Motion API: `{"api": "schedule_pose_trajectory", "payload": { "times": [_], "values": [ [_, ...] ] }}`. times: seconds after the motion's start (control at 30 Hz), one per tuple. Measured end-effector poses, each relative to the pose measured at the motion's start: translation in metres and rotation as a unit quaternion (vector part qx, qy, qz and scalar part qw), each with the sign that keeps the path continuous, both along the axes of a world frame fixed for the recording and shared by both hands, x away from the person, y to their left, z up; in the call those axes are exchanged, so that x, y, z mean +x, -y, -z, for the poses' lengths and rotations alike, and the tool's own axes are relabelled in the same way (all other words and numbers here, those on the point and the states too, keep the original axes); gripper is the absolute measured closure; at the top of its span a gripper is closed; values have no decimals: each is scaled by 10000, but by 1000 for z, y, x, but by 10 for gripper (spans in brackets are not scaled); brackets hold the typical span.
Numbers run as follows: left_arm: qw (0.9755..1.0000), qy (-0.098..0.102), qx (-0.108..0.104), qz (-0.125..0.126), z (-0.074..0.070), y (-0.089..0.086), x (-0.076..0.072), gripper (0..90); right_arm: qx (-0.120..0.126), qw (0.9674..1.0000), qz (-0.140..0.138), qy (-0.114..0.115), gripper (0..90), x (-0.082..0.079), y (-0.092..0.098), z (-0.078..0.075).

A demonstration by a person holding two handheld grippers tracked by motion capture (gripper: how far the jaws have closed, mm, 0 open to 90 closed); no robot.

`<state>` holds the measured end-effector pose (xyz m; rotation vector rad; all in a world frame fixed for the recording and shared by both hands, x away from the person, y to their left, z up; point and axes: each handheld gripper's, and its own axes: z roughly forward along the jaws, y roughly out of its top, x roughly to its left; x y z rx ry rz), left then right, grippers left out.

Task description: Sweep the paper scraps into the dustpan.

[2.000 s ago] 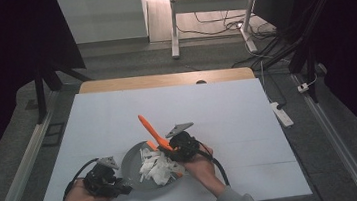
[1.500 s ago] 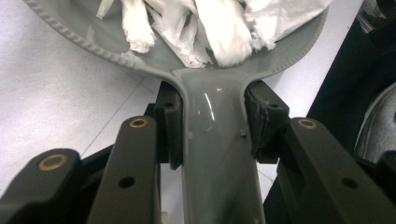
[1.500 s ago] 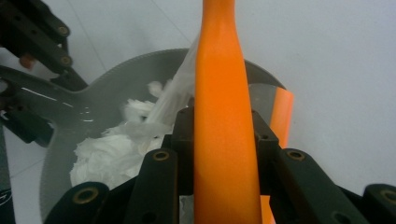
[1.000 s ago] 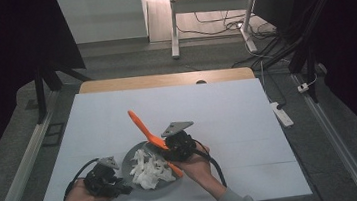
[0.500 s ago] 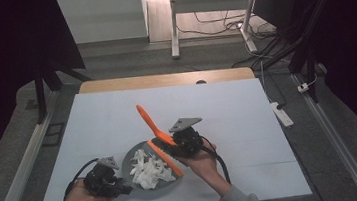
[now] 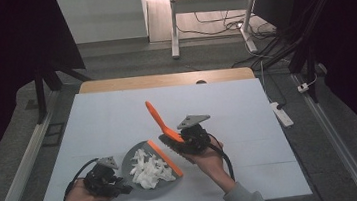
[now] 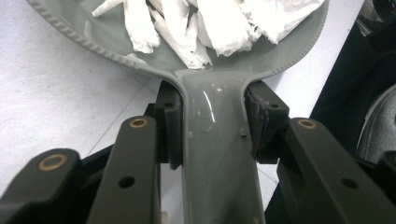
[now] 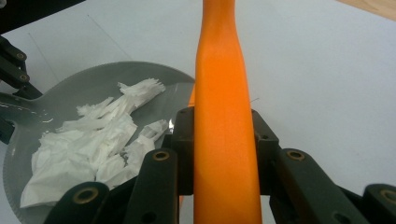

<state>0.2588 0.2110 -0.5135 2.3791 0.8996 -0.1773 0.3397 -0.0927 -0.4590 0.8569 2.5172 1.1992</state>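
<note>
A grey dustpan (image 6: 133, 153) lies on the white table near its front edge, with a heap of white paper scraps (image 6: 149, 171) in it. My left gripper (image 6: 117, 185) is shut on the dustpan handle (image 7: 217, 154), its pads pressing both sides, and the scraps (image 7: 210, 23) lie just beyond. My right gripper (image 6: 183, 140) is shut on the handle of an orange brush (image 6: 155, 115), which slants up and away. The brush head (image 6: 165, 157) rests along the pan's right rim. In the right gripper view the orange handle (image 8: 224, 116) runs between the jaws, with pan (image 8: 93, 84) and scraps (image 8: 93, 144) to its left.
The white table top (image 6: 118, 117) stretches away behind the pan, ending in a wooden strip (image 6: 164, 80) at the far edge. A white power strip (image 6: 281, 111) lies on the floor off the table's right side. Cables and a stand's legs are beyond the table.
My right gripper has shifted a little to the right with the orange brush, drawing its head from the middle of the pan to the right rim. The left gripper and dustpan have stayed put.
</note>
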Motion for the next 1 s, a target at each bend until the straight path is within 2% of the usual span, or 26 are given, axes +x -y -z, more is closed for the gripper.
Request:
{"api": "schedule_pose_trajectory", "payload": {
  "times": [0.3, 0.63, 0.8, 1.0],
  "values": [
    [10000, 60, -28, -60, -1, -1, 0, 613, 40, 9999, -47, 83, 705, 2, 17, -6],
    [9991, 247, -211, -280, -6, -3, 0, 613, 69, 9999, -30, 122, 705, 5, 40, -11],
    [9974, 361, -373, -505, -11, -4, -2, 613, 142, 9997, 17, 175, 705, 5, 59, -18],
    [9941, 474, -498, -841, -13, -2, -3, 613, 175, 9996, 131, 159, 705, 2, 80, -22]
  ]
}}
